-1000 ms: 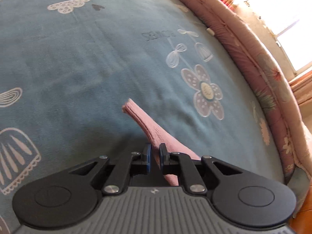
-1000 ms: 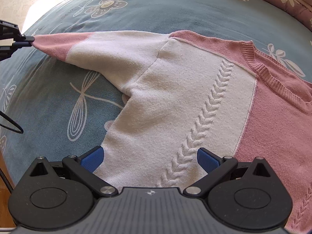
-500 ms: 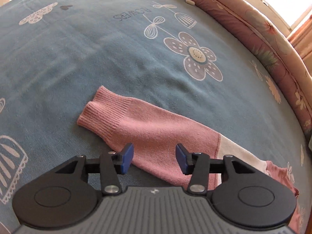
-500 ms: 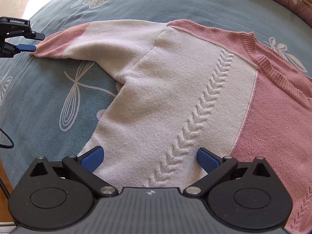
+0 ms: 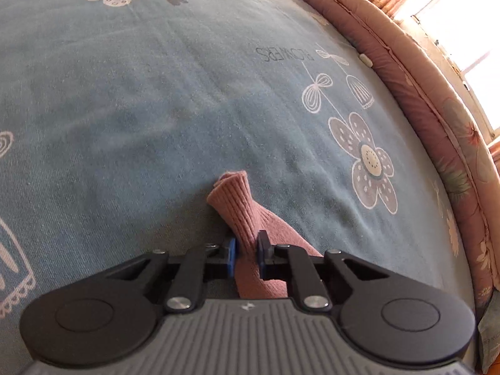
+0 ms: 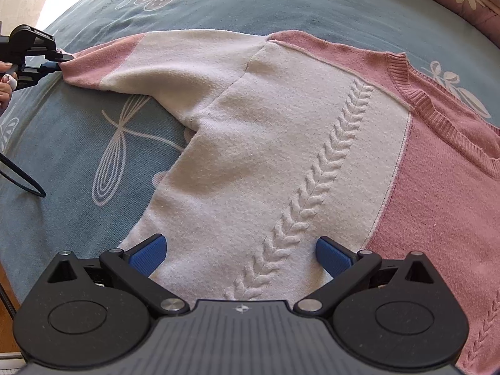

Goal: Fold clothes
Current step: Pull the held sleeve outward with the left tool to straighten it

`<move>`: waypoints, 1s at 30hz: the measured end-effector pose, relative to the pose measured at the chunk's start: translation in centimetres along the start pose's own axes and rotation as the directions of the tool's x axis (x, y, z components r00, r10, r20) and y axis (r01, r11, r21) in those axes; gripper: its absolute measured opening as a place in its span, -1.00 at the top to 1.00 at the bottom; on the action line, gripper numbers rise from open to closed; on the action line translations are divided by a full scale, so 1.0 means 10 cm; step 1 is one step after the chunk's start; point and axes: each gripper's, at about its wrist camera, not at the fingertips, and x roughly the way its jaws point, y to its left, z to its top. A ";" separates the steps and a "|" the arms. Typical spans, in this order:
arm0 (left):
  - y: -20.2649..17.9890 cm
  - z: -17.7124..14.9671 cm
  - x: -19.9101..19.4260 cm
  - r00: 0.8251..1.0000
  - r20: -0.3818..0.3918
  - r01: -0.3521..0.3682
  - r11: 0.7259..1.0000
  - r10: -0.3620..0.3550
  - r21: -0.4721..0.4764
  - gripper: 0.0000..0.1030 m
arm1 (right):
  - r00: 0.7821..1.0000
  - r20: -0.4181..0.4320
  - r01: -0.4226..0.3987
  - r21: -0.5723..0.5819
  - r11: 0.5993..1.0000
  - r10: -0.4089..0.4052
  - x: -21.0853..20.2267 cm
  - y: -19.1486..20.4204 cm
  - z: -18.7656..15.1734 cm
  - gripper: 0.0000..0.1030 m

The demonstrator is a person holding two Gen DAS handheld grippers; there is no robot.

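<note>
A pink and white knit sweater [image 6: 265,156] lies spread flat on the blue bedsheet [image 6: 78,143]. Its long sleeve [image 6: 103,62] stretches out to the left. My left gripper [image 5: 247,247] is shut on that sleeve just behind the ribbed pink cuff [image 5: 232,197], which bunches up past the fingertips. The right wrist view shows the same left gripper [image 6: 51,59] pinching the sleeve end. My right gripper [image 6: 240,250] hovers open over the white body panel near the braided cable pattern, with nothing between its fingers.
The bedsheet [image 5: 125,93] has white flower and insect prints. A pink floral quilt [image 5: 437,109] runs along the bed's far right side under a bright window [image 5: 462,15]. A black cable [image 6: 18,181] loops at the left, near a person's hand [image 6: 4,75].
Half a second ago my left gripper was open over the flat-lying sleeve; it has now shut on the sleeve near the cuff. The right gripper has hardly moved.
</note>
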 end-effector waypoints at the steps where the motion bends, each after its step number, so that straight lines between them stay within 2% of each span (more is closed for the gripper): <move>1: -0.05 0.04 -0.02 1.000 0.021 -0.013 0.999 0.012 0.042 0.77 | 1.000 0.000 -0.004 0.003 1.000 0.004 0.00 -0.01 0.00 -1.00; 3: -0.11 0.11 -0.08 0.997 0.063 -0.057 0.993 0.051 0.101 0.61 | 1.000 0.001 -0.007 0.009 1.000 0.007 -0.02 -0.03 0.01 -1.00; 4: -0.14 0.15 -0.11 0.994 0.084 -0.080 0.988 0.069 0.129 0.59 | 1.000 0.002 -0.008 0.012 1.000 0.008 -0.02 -0.04 0.01 -1.00; 6: -0.23 0.20 -0.16 0.983 0.112 -0.166 0.968 0.147 0.186 0.47 | 1.000 0.011 -0.009 0.017 1.000 0.008 -0.05 -0.05 0.02 -1.00; 8: -0.35 0.21 -0.22 0.978 0.117 -0.197 0.949 0.172 0.245 0.39 | 0.999 0.029 -0.014 0.016 1.000 0.014 -0.09 -0.03 0.06 -1.00; 9: -0.44 0.17 -0.28 0.983 0.116 -0.169 0.943 0.141 0.287 0.36 | 0.999 0.045 -0.020 0.012 1.000 0.019 -0.12 -0.02 0.09 -1.00; 11: -0.67 0.01 -0.32 0.995 0.080 -0.081 0.910 0.052 0.407 -0.03 | 0.997 0.072 -0.031 0.003 1.000 0.031 -0.15 0.01 0.17 -1.00; 13: -0.90 -0.20 -0.28 0.998 -0.027 0.066 0.861 -0.061 0.504 -0.19 | 0.995 0.088 -0.045 -0.003 0.999 0.045 -0.13 0.04 0.26 -1.00; 15: -1.07 -0.37 -0.14 0.978 -0.160 0.197 0.829 -0.132 0.523 -0.23 | 0.993 0.103 -0.058 -0.009 0.998 0.059 -0.11 0.08 0.35 -1.00; 16: -1.14 -0.45 -0.04 0.963 -0.225 0.246 0.824 -0.148 0.510 -0.23 | 0.992 0.111 -0.065 -0.012 0.998 0.066 -0.11 0.09 0.40 -1.00; 18: -1.18 -0.55 0.20 0.940 -0.314 0.276 0.841 -0.135 0.465 -0.22 | 0.989 0.124 -0.077 -0.019 0.997 0.079 -0.09 0.12 0.48 -1.00; 19: -1.15 -0.55 0.25 0.945 -0.304 0.256 0.846 -0.118 0.467 -0.21 | 0.989 0.125 -0.080 -0.024 0.996 0.083 -0.09 0.14 0.49 -1.00; 21: -1.08 -0.51 0.31 0.971 -0.227 0.178 0.851 -0.072 0.493 -0.10 | 0.988 0.126 -0.084 -0.033 0.996 0.088 -0.10 0.16 0.49 -1.00; 22: -1.05 -0.48 0.31 0.984 -0.175 0.115 0.850 -0.028 0.514 -0.10 | 0.989 0.122 -0.082 -0.038 0.996 0.086 -0.10 0.16 0.47 -1.00; 23: -1.02 -0.44 0.30 0.991 -0.131 0.046 0.846 0.028 0.530 -0.10 | 0.989 0.121 -0.077 -0.041 0.996 0.082 -0.10 0.16 0.45 -1.00; 25: -0.95 -0.35 0.29 0.990 -0.100 -0.034 0.844 0.104 0.536 -0.03 | 0.991 0.115 -0.067 -0.040 0.997 0.072 -0.10 0.13 0.41 -1.00; 26: -0.93 -0.32 0.27 0.989 -0.096 -0.044 0.842 0.113 0.537 -0.04 | 0.991 0.113 -0.061 -0.038 0.997 0.065 -0.09 0.12 0.39 -1.00; 28: -0.95 -0.33 0.16 0.992 -0.112 0.009 0.833 0.064 0.552 -0.08 | 0.989 0.126 -0.067 -0.037 0.997 0.071 -0.11 0.11 0.38 -1.00; 30: -1.04 -0.43 0.04 0.994 -0.112 0.064 0.791 0.006 0.609 -0.17 | 0.981 0.154 -0.113 -0.061 0.992 0.121 -0.15 0.17 0.42 -1.00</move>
